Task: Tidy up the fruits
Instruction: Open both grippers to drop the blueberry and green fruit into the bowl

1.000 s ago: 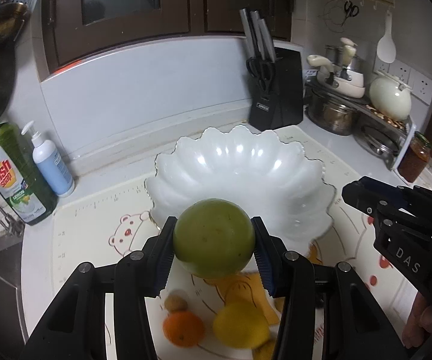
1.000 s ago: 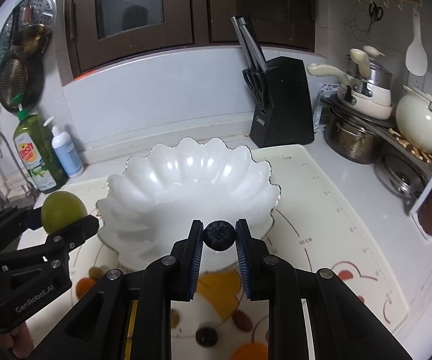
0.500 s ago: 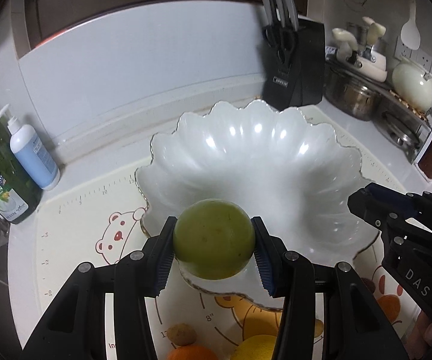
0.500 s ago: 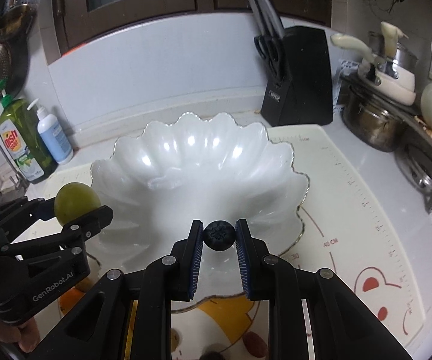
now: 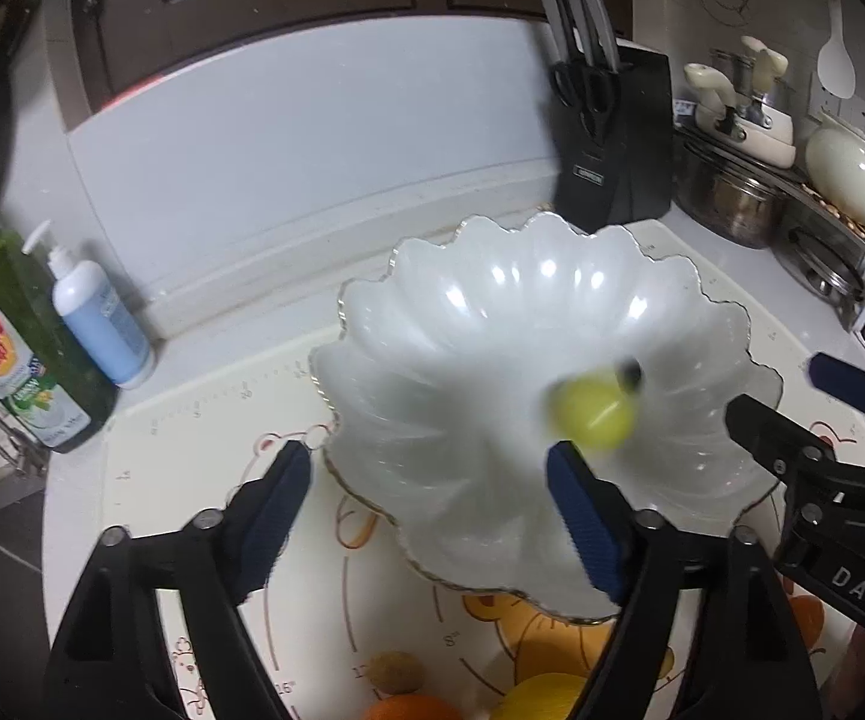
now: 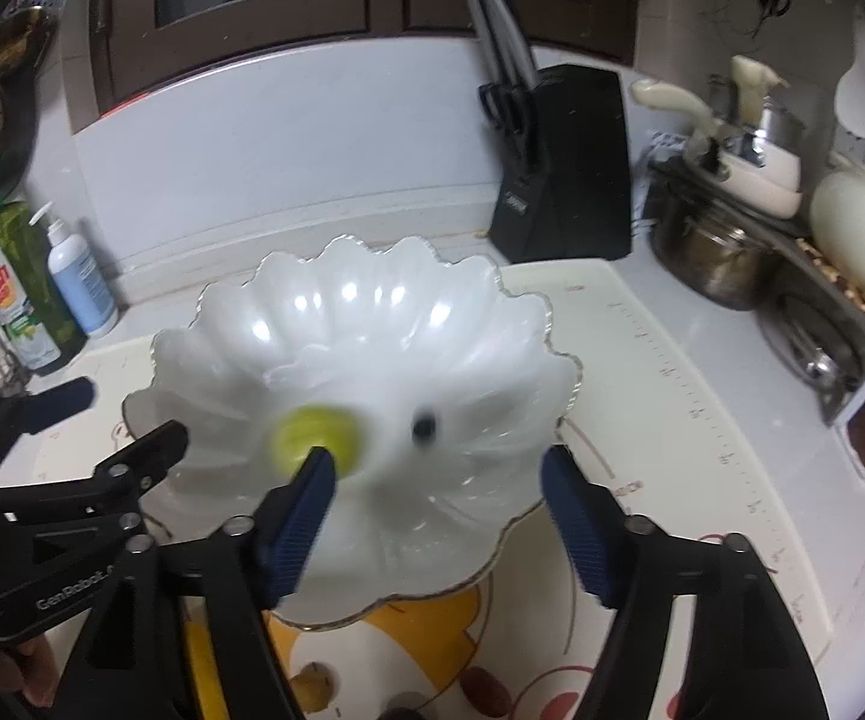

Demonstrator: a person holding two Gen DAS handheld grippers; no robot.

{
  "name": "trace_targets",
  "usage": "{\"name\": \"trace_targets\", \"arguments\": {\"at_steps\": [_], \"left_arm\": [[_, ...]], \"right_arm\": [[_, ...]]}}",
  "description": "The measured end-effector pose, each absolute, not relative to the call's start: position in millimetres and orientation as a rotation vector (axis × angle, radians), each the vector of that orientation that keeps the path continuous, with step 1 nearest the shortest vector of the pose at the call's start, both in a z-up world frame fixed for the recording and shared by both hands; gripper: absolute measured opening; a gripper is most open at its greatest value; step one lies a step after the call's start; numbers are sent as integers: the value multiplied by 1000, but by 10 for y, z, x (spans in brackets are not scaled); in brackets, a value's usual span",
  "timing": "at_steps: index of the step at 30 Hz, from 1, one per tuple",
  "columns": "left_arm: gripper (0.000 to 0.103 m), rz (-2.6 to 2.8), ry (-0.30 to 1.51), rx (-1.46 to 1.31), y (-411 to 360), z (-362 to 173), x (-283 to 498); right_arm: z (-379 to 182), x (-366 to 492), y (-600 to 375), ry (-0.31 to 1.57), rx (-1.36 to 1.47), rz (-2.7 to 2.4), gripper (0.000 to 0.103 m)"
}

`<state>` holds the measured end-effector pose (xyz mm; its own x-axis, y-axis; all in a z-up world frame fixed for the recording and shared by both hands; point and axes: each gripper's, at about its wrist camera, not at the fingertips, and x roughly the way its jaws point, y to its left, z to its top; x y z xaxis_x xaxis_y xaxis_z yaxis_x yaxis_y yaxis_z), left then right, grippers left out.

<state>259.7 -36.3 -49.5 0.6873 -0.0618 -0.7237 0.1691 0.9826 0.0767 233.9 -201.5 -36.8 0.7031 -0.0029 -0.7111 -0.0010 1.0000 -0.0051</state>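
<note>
A: Nearest, the left gripper (image 5: 426, 516) and right gripper (image 6: 438, 516) have just sprung apart; nothing sits between either pair of jaws.

B: Beyond, the green fruit (image 5: 591, 414) and dark berry (image 6: 425, 426) blur inside the bowl (image 5: 492, 312). Best hold off until they settle.

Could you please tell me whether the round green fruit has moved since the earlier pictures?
Yes. The round green fruit has left the left gripper, whose fingers have just been opening, and now lies blurred inside the white scalloped bowl.
</note>
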Motion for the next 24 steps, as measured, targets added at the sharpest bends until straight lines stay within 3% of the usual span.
{"name": "trace_targets", "arguments": {"at_steps": [3,24], "left_arm": [[97,-106,786,133,-320,-447,2570],[101,-85,740,113,-216,-165,2185]], "right_arm": [[-303,2296,-2024,765,-14,-45,86],[3,1869,-1989,683,0,-60,86]]}}
